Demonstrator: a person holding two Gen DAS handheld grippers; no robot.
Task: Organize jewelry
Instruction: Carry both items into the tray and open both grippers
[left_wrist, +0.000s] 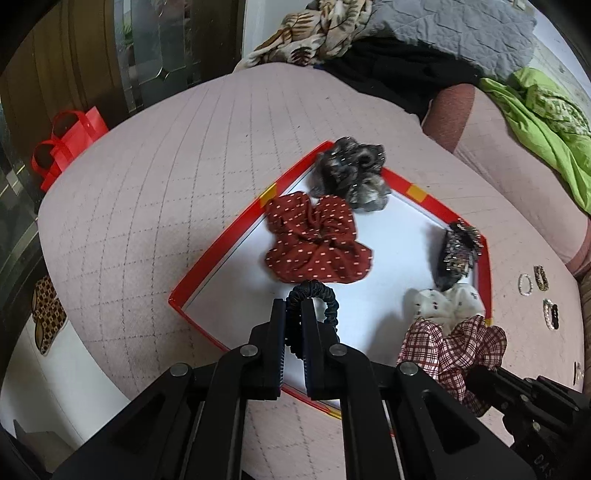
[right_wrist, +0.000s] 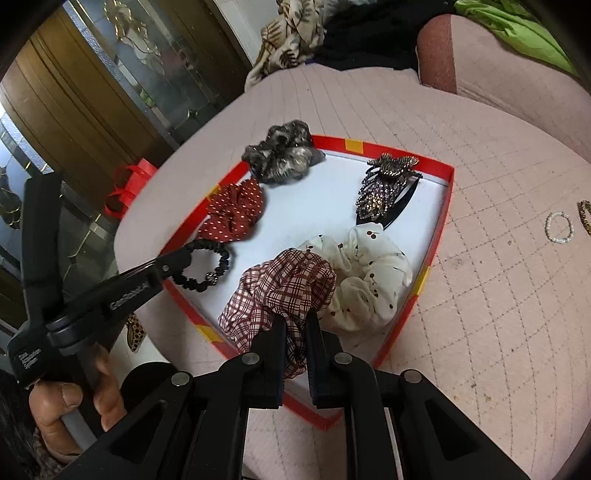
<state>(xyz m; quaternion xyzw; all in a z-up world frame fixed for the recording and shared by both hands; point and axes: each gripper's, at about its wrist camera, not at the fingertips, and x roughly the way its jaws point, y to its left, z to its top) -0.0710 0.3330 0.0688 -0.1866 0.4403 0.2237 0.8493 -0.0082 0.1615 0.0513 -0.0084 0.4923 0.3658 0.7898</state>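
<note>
Plaid scrunchie (right_wrist: 280, 291) in R gripper (right_wrist: 295, 325), black hair tie (left_wrist: 314, 299) in L gripper (left_wrist: 293, 306).

six hair pieces lie in the tray (right_wrist: 441, 218) (two bracelets (right_wrist: 559, 227) rest outside, to its right).

Left gripper (left_wrist: 293, 306) clamped on a dark hair tie (left_wrist: 325, 295), held over the near part of the red-rimmed tray (left_wrist: 207, 273) on the pink quilt (left_wrist: 147, 184). In the tray: red dotted scrunchie (left_wrist: 314, 240), grey scrunchie (left_wrist: 351, 173) at the far corner, beaded clip (left_wrist: 458, 254) and white scrunchie (left_wrist: 447, 302) along the right rim. Right gripper (left_wrist: 476, 380) enters at lower right, pinching a plaid scrunchie (left_wrist: 454, 347); small rings (left_wrist: 532, 284) lie on the quilt right of the tray.
</note>
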